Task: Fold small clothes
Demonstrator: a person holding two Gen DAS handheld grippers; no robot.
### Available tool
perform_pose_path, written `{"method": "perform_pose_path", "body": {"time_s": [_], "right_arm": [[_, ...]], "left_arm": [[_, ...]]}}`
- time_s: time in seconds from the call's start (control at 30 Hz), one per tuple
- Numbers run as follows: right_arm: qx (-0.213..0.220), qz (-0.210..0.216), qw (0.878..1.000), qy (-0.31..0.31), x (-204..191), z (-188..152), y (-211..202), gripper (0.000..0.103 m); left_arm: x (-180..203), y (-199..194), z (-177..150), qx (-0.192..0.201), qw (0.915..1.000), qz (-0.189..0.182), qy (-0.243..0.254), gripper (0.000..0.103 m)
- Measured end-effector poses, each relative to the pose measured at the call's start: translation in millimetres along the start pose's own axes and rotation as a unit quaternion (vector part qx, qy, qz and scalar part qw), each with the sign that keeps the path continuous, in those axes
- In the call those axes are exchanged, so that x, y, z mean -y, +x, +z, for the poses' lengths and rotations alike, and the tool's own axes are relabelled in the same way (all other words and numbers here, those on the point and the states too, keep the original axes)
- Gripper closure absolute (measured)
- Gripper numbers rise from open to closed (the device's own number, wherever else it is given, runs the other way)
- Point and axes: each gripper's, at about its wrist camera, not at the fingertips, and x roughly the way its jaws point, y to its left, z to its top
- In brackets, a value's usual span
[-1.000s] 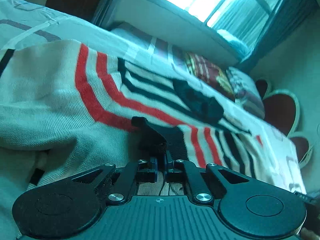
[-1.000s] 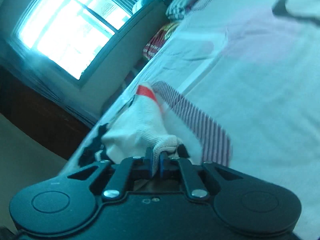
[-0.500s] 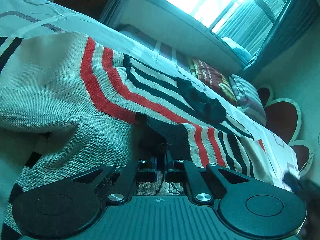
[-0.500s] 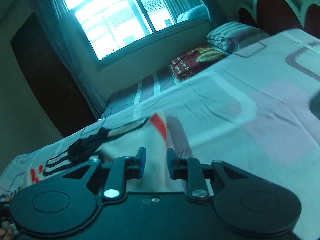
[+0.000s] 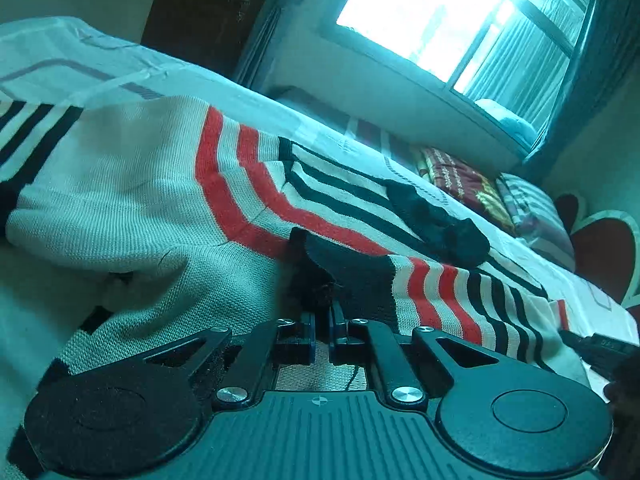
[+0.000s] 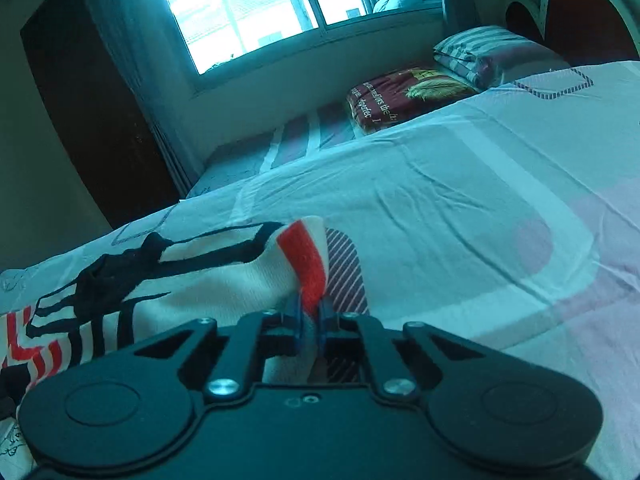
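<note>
A cream knit sweater (image 5: 132, 196) with red and black stripes lies spread on the bed. My left gripper (image 5: 322, 312) is shut on its black ribbed cuff (image 5: 344, 268), which folds over the sweater body. In the right wrist view the sweater (image 6: 208, 280) lies at the left. My right gripper (image 6: 310, 312) is shut on a red-striped edge of the sweater (image 6: 306, 260), held just above the sheet. A black collar part (image 5: 440, 224) lies on the sweater's middle.
The bed sheet (image 6: 460, 208) stretches out to the right of the sweater. A red patterned cushion (image 6: 404, 96) and a striped pillow (image 6: 480, 52) lie near the headboard (image 6: 580, 8). A window (image 6: 256, 8) is behind the bed.
My right gripper, open half a second ago, has closed on the sweater's red-striped edge. My left gripper stays shut on the cuff and has moved little.
</note>
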Motion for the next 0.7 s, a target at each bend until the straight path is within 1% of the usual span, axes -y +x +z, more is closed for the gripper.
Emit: {"method": "perform_pose_path", "body": {"time_s": [0.07,0.13,0.17,0.2,0.27,0.3,0.37,0.43,0.47,0.5,0.57,0.6,0.63,0.67,0.7], "right_arm": [[-0.001,-0.006,1.000,-0.009,-2,0,-2,0.094],[-0.002,-0.010,1.000,-0.008,0,0,-4,0.084],[0.000,-0.013,1.000,-0.010,2,2,-9,0.080],[0.009,-0.016,1.000,-0.015,2,4,-17,0.077],[0.044,-0.017,0.998,-0.041,-4,9,-36,0.080],[0.051,-0.016,0.997,-0.059,-9,12,-40,0.080],[0.050,-0.013,0.995,-0.090,-20,16,-34,0.080],[0.040,-0.004,0.992,-0.119,-31,17,-22,0.080],[0.032,0.003,0.990,-0.140,-38,15,-15,0.081],[0.023,0.009,0.986,-0.166,-44,11,-9,0.083],[0.000,0.013,0.975,-0.220,-54,2,4,0.083],[-0.004,0.010,0.972,-0.234,-53,0,8,0.085],[0.003,-0.001,0.973,-0.231,-47,0,8,0.085],[0.009,-0.035,0.976,-0.217,-38,4,9,0.091],[0.014,-0.063,0.979,-0.194,-27,8,10,0.084]], "left_arm": [[-7,-1,2,-0.009,0.9998,-0.014,-0.011,0.097],[-13,-5,5,-0.023,0.9992,-0.033,-0.005,0.094],[-18,-10,7,-0.027,0.9989,-0.039,-0.002,0.091],[-21,-19,8,-0.023,0.9993,-0.030,0.004,0.090],[-16,-37,13,0.013,0.9989,0.002,0.046,0.089],[-10,-40,18,0.025,0.9979,0.000,0.061,0.089],[11,-33,30,0.029,0.9955,-0.024,0.087,0.088],[38,-12,33,0.011,0.9908,-0.042,0.128,0.064],[50,1,31,0.000,0.9879,-0.046,0.148,0.038],[59,10,27,-0.004,0.9850,-0.044,0.167,0.033],[74,25,17,-0.010,0.9756,-0.036,0.217,0.033],[75,33,13,-0.019,0.9723,-0.019,0.232,0.033],[73,39,10,-0.036,0.9712,-0.007,0.235,0.033],[67,36,8,-0.026,0.9712,-0.009,0.237,0.033],[64,34,9,-0.024,0.9705,-0.005,0.240,0.033]]}}
